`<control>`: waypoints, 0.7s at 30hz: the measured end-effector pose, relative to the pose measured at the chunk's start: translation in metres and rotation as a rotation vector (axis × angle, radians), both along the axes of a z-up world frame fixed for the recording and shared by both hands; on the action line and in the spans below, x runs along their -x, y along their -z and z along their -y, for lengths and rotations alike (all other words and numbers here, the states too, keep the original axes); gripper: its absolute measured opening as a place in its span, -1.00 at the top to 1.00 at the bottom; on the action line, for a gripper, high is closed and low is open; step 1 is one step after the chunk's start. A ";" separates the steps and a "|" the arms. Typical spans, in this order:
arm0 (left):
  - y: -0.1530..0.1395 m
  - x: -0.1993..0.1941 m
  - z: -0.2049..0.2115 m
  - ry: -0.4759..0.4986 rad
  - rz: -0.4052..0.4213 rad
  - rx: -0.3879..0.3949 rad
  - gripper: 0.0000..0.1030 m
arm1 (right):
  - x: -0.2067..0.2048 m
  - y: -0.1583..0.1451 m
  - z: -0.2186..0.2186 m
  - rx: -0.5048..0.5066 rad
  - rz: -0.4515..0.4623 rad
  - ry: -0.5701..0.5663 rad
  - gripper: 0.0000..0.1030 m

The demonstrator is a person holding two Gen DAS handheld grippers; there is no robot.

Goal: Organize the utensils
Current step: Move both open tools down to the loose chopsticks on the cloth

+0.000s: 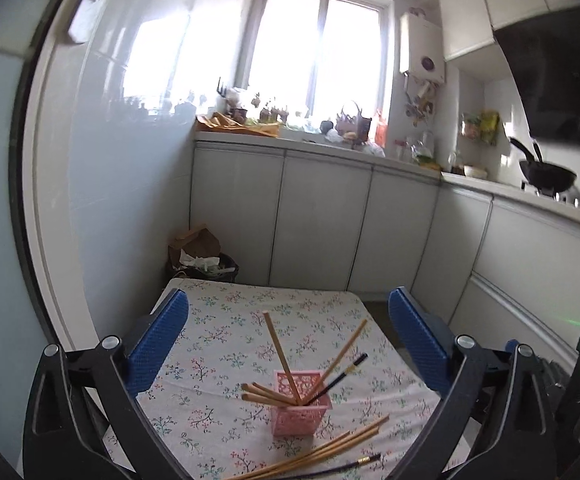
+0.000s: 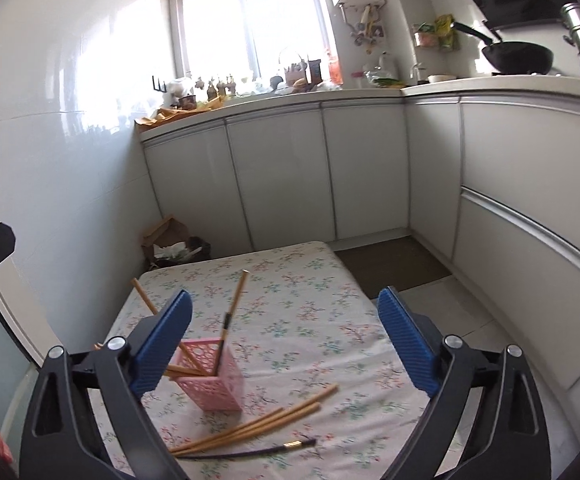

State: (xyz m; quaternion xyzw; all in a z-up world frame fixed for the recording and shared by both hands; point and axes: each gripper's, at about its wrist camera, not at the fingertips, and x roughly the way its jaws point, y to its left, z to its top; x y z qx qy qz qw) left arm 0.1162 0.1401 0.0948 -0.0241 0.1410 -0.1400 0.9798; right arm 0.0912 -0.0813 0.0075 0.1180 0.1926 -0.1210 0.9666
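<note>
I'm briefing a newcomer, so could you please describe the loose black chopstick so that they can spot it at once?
On the floral tablecloth, look in front of the pink basket. The black chopstick lies flat, nearest the camera, beside the loose wooden chopsticks. It alone is dark with a gold band.

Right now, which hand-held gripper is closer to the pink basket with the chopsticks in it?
The right hand-held gripper, though only slightly. The pink lattice plastic basket sits right beside its left finger. The left hand-held gripper stands open with the basket centred just ahead.
</note>
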 end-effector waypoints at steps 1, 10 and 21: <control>0.000 0.002 0.002 0.003 0.002 -0.005 -0.86 | 0.003 0.001 0.002 0.003 -0.007 0.006 -0.84; 0.005 0.025 0.033 0.063 0.012 -0.099 -0.86 | 0.037 0.006 0.019 0.004 -0.030 0.032 -0.85; 0.071 0.024 0.109 0.462 -0.248 -0.401 -0.86 | 0.134 0.094 0.052 -0.001 -0.200 0.029 -0.87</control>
